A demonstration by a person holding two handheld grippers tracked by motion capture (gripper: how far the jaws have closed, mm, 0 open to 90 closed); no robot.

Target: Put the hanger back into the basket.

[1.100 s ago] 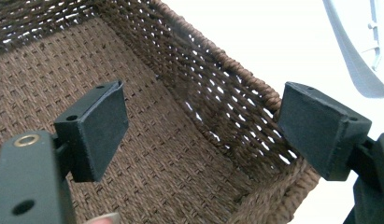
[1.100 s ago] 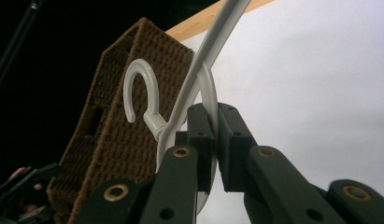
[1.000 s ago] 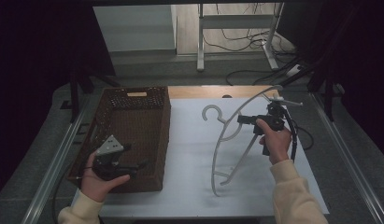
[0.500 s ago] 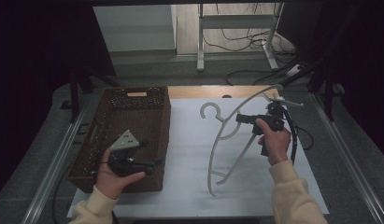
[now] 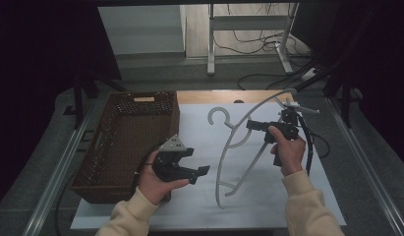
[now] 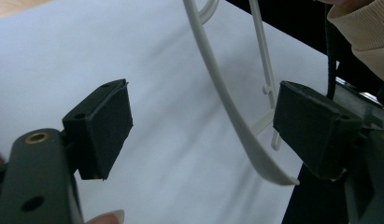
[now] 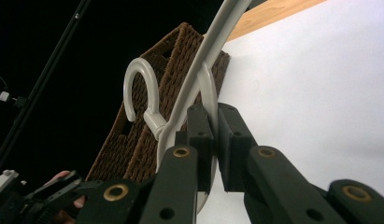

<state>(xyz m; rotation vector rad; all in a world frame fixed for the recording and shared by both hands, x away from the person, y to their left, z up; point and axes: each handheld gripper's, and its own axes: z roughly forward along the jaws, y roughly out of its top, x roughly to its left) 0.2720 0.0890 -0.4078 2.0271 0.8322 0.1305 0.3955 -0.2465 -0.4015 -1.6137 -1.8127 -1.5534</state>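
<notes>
A white plastic hanger [image 5: 228, 147] is tilted up off the white sheet, its hook [image 7: 133, 79] toward the basket and its lower arm end near the sheet. My right gripper [image 5: 252, 126] is shut on the hanger at its neck, and both pads [image 7: 199, 135] press the white bar in the right gripper view [image 7: 215, 116]. My left gripper [image 5: 199, 170] hovers open over the sheet, just left of the hanger's lower arm. In the left gripper view [image 6: 206, 128] the hanger arm [image 6: 227, 98] runs between the spread pads, nearer the right one, touching neither.
A brown wicker basket [image 5: 174, 118] stands on the left of the table, also seen behind the hook [image 7: 147, 135]. A white sheet [image 5: 189, 211] covers the table's middle, with a wooden strip [image 5: 214, 97] behind it. Metal rails [image 5: 57, 177] edge the table and cables trail at the right.
My left gripper has moved right, from above the basket to over the sheet beside the hanger's lower arm. The right gripper has kept the hanger in about the same place.
</notes>
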